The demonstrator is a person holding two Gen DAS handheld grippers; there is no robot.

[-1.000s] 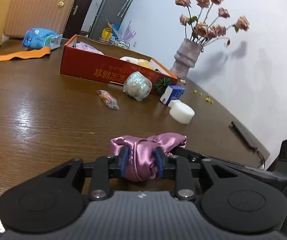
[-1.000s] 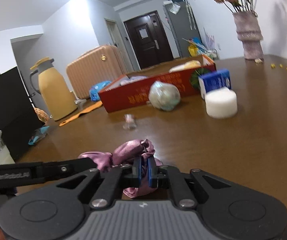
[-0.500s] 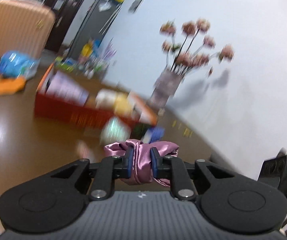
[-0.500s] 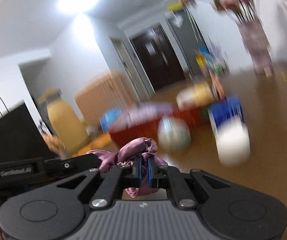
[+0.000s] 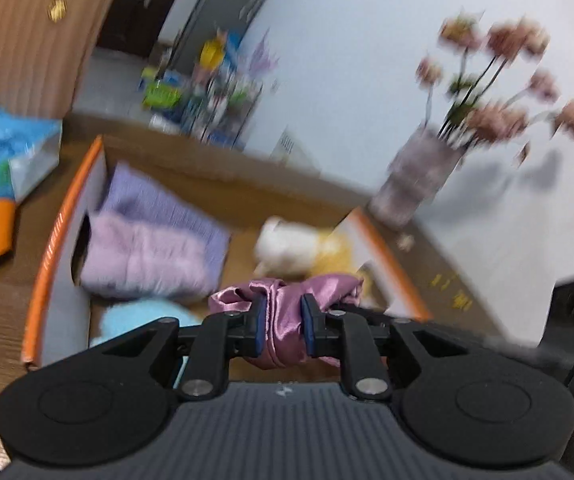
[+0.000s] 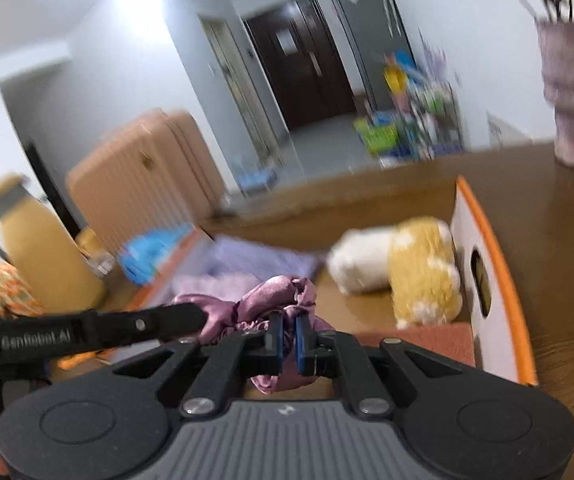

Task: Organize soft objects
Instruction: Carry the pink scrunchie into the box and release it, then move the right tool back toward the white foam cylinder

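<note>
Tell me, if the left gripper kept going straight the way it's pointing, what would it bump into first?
Probably the box floor between the folded purple cloth and the white-and-yellow plush toy. The left gripper, pinching the pink satin cloth, angles down over the box; blur makes depth uncertain.

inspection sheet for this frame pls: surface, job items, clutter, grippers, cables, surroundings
Surface: brown wooden table.
Job's things: pink satin cloth held over open cardboard box; box holds lilac folded fabric and plush toy.
Clutter: blue packet, yellow thermos.
Grippers: left gripper and right gripper both shut on the cloth.
Cables: nothing seen.
Surroundings: flower vase, beige suitcase, dark door.
</note>
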